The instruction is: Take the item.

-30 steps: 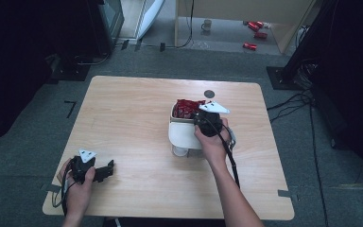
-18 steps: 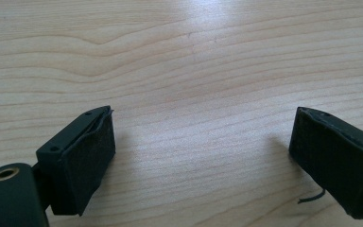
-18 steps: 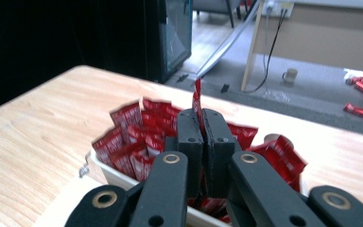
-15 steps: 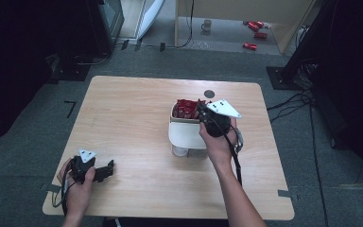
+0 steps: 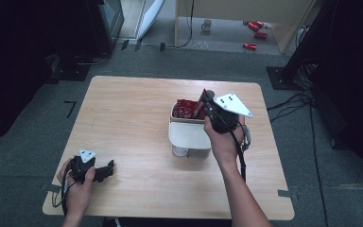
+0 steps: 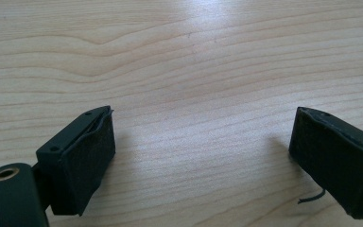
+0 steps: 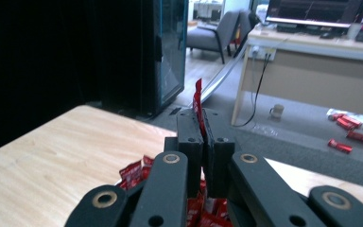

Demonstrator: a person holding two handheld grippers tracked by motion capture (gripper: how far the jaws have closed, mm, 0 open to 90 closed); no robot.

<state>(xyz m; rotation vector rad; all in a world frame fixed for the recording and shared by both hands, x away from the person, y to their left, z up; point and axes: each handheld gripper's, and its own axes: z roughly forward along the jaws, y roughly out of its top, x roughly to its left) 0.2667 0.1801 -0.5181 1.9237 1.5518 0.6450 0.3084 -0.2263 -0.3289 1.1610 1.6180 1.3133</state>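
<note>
A white box (image 5: 189,137) stands near the middle of the wooden table (image 5: 132,109), with several red packets (image 5: 185,109) in its far half. My right gripper (image 5: 207,98) hangs just above that box, shut on one thin red packet (image 5: 200,105). In the right gripper view the packet (image 7: 198,100) sticks up edge-on between the closed fingertips (image 7: 203,126), and more red packets (image 7: 133,171) lie below. My left gripper (image 5: 105,171) rests at the table's near left corner. Its jaws stand wide apart over bare wood, as the left gripper view shows (image 6: 203,156).
A mug (image 5: 208,24) and red cans (image 5: 254,34) lie on the floor beyond the table. A dark cabinet (image 7: 137,52) and a desk (image 7: 312,71) stand farther back. Cables (image 5: 293,101) run on the floor at the right.
My right gripper has risen from the box and drifted a little right, lifting the red packet with it. The left gripper has stayed in place.
</note>
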